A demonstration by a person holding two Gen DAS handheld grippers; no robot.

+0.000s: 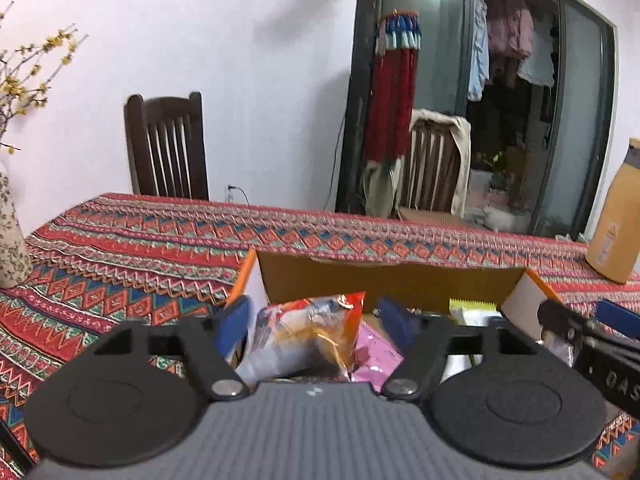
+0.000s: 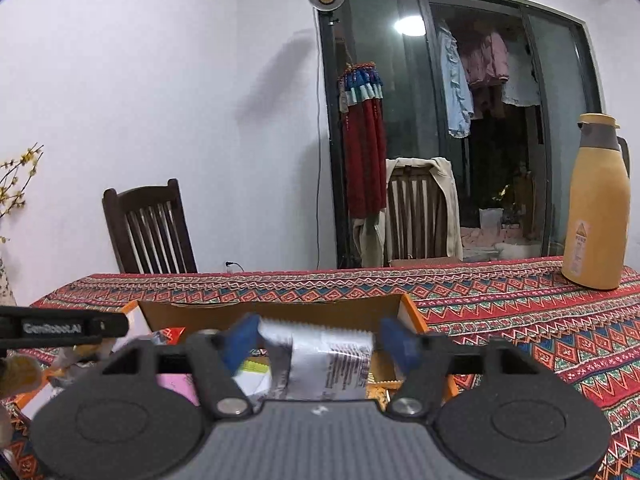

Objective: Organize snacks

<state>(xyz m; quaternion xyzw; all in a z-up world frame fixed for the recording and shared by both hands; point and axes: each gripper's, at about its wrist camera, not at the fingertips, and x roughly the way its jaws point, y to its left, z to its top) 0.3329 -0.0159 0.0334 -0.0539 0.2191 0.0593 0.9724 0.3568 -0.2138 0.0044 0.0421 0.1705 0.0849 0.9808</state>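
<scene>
Left gripper [image 1: 312, 318], left wrist view: blue fingers spread wide, with an orange-edged snack packet [image 1: 308, 334] standing between them; neither pad was seen pressing it, so the packet looked free rather than held (contact on the near side could not be judged). It stood over the open cardboard box [image 1: 384, 278] on the patterned tablecloth [image 1: 120, 248], a pink packet [image 1: 380, 354] lying just beside it inside the box. Risk noted: the crinkled, glossy film would likely slip or buckle if pinched at one corner, and a tilted packet could tip against the box wall rather than settle flat. The other gripper's black body entered at the right edge, close enough that the two tools might collide over the box.

Right gripper [image 2: 316, 338], right wrist view: fingers likewise apart, a silver packet [image 2: 324, 364] with printed text between them and above the same box [image 2: 280, 310]; no firm pinch was visible. Risk noted: the foil, light and creased, could slide out or snag on packets already inside. A yellow thermos [image 2: 596, 208] stood well apart at the table's far right, out of harm's way.
</scene>
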